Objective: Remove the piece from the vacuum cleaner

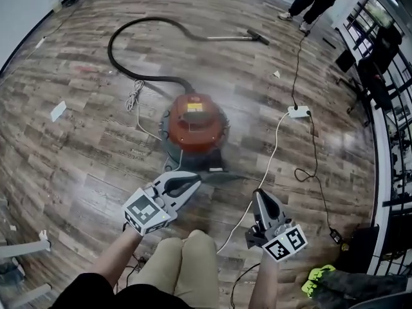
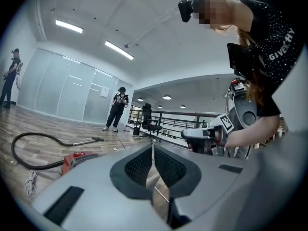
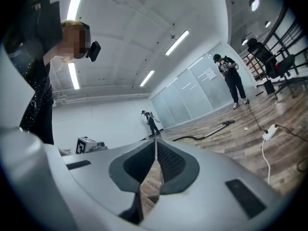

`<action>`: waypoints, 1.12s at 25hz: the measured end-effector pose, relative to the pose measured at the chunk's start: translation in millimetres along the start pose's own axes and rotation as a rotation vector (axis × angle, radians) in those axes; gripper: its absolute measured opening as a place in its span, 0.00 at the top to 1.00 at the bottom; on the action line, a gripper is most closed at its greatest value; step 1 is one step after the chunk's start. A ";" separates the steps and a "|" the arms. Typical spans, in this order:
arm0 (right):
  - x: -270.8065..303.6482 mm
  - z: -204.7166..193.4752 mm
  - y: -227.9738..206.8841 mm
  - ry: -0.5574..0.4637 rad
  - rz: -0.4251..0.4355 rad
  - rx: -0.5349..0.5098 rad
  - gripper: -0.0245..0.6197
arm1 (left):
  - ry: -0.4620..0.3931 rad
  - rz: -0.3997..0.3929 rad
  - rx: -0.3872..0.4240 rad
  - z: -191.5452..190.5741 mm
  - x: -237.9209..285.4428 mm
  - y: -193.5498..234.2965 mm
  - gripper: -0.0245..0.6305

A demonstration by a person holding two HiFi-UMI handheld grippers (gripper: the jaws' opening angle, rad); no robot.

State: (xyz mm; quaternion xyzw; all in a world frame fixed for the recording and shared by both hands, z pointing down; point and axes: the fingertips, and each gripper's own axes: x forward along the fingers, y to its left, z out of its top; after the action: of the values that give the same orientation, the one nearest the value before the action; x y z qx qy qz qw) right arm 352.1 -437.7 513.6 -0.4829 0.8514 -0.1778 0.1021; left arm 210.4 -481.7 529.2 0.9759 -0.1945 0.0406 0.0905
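- Grey hand-held left gripper [image 1: 194,183]: jaws together, nothing between them, near the round red canister vacuum cleaner [image 1: 195,124].
- Grey hand-held right gripper [image 1: 260,197]: jaws together, nothing held, above the thin white cable [image 1: 273,140].

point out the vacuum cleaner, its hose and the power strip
vacuum cleaner [image 1: 193,124], head view, red top
hose [image 1: 111,51], head view, left bend of loop
power strip [image 1: 298,112], head view, white casing

I see a wood-plank floor [image 1: 77,147], glass partition wall [image 2: 57,88], ceiling strip lights [image 2: 119,50], black railing [image 2: 183,118], and an office chair [image 2: 148,115] beside it.
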 end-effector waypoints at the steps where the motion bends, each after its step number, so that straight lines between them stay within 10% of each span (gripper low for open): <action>1: 2.7 -16.8 -8.1 -0.003 0.004 -0.004 0.95 | -0.006 -0.003 0.003 -15.3 2.1 4.3 0.95; 10: 6.2 -146.0 -86.8 -0.025 -0.063 -0.111 0.93 | -0.113 0.072 0.147 -134.7 7.1 45.3 0.84; 13: -2.8 -170.4 -123.4 -0.045 -0.142 -0.097 0.72 | -0.114 0.033 0.160 -169.7 11.1 47.9 0.56; 19: 3.9 -205.0 -185.1 0.043 -0.240 -0.139 0.54 | -0.044 0.041 0.190 -218.3 10.7 57.5 0.51; 28: 43.9 -214.2 -190.4 0.134 -0.035 -0.187 0.54 | 0.013 0.043 0.247 -232.3 32.4 56.1 0.58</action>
State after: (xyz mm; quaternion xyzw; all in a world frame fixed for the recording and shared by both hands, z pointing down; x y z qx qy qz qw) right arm 405.1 -521.2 786.1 -0.4920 0.8606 -0.1313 -0.0036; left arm 208.2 -500.0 769.6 0.9749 -0.2083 0.0726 -0.0298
